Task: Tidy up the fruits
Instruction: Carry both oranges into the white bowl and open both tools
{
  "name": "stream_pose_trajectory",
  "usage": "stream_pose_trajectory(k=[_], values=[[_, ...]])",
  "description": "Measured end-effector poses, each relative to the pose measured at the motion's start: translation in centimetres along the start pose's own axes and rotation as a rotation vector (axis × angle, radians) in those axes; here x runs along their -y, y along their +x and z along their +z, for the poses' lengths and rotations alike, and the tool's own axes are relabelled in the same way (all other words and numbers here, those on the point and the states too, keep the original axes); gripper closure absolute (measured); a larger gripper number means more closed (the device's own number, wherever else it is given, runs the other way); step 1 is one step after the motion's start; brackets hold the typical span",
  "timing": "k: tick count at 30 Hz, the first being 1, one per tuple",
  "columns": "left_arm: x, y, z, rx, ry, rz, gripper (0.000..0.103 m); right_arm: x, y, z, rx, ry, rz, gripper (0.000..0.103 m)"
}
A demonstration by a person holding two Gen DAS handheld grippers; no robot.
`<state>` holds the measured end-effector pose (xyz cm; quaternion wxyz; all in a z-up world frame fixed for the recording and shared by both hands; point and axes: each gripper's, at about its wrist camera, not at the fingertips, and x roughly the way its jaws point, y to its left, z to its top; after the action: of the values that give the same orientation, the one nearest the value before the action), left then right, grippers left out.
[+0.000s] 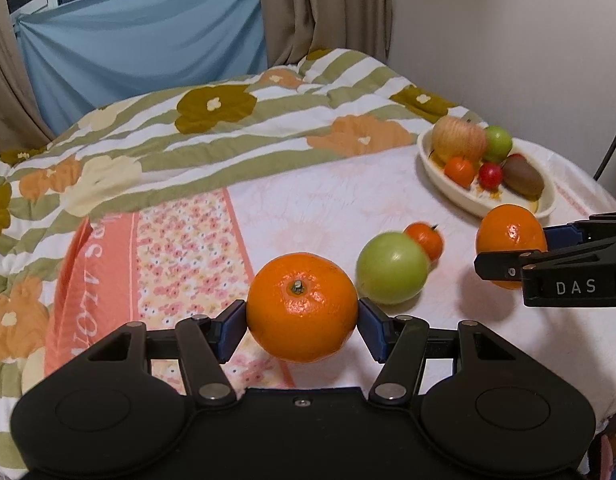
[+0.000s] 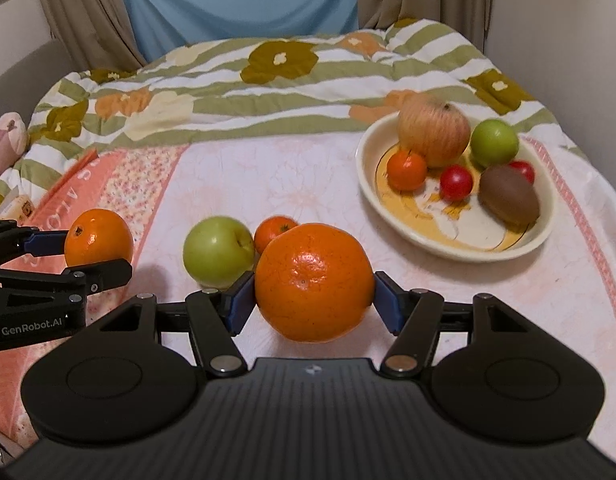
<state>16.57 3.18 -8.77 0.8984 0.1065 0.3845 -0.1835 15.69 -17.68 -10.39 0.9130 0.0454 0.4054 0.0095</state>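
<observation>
Currently one orange (image 1: 302, 312) is clamped across its middle in the left gripper (image 1: 302, 322), another orange (image 2: 314, 282) likewise in the right gripper (image 2: 314, 300), both above the bed (image 2: 308, 184). Firm, slick rind; light squeeze judged enough. Bowl (image 2: 448, 248) sits near, right.

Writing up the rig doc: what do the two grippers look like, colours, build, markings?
Both match: matte black bodies with round side bulges, black linkage arms on silver pins, and blue finger pads. The left gripper reads "GenRobot.AI" on its side, seen from the right wrist; the right gripper reads "DAS". No sleeves show.
</observation>
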Motion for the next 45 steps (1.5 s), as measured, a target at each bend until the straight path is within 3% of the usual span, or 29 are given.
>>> stream_pose_trajectory(k=[11,21,34,45], values=[[4.0,-3.4,4.0,0.079,-0.013,0.012,0.039,4.3,-4.8,2.8,0.072,-0.008,0.019,0.026],[9.2,-3.6,8.5,0.139,-0.015,-0.01,0.039,10.5,-6.8,5.1,0.114,-0.015,0.023,0.026],[15.9,2.6,12.3,0.117,-0.007,-0.056,0.039,18.8,-4.4,6.6,0.084,-0.019,0.013,0.026],[18.6,8.2,11.7,0.035,0.014,-0.052,0.039,22.0,-1.7,6.9,0.046,-0.029,0.027,0.026]])
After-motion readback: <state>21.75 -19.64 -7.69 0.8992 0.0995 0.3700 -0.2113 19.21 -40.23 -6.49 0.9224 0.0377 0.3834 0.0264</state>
